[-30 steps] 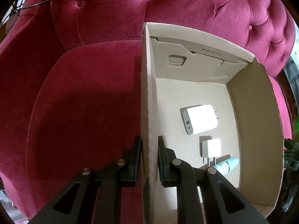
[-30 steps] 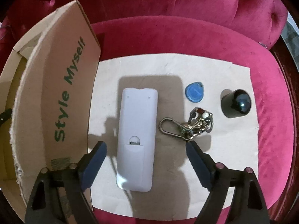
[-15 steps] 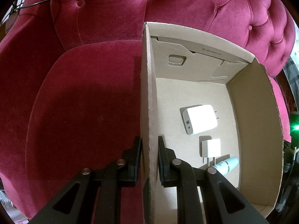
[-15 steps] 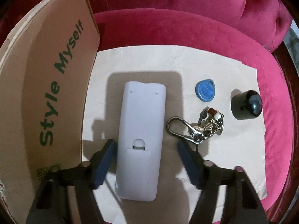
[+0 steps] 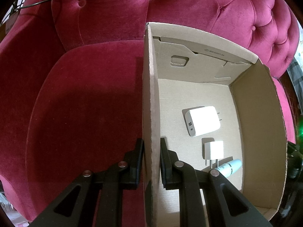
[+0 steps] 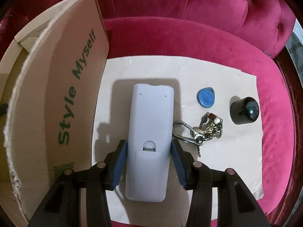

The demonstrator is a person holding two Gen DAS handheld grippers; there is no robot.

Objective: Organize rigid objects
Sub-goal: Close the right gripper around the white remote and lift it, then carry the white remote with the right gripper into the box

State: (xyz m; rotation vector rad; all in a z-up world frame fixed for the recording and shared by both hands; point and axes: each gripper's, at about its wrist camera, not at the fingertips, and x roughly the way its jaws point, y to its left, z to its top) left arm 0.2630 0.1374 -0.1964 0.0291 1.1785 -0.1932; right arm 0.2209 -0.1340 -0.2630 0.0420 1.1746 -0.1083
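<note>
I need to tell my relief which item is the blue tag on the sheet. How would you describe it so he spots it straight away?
On the red velvet seat lies a pale sheet, right of the cardboard box. On it, just right of the white remote, above the key bunch and left of the black cap, lies the blue tag. It is the only blue, flat, teardrop-shaped piece there.
</note>
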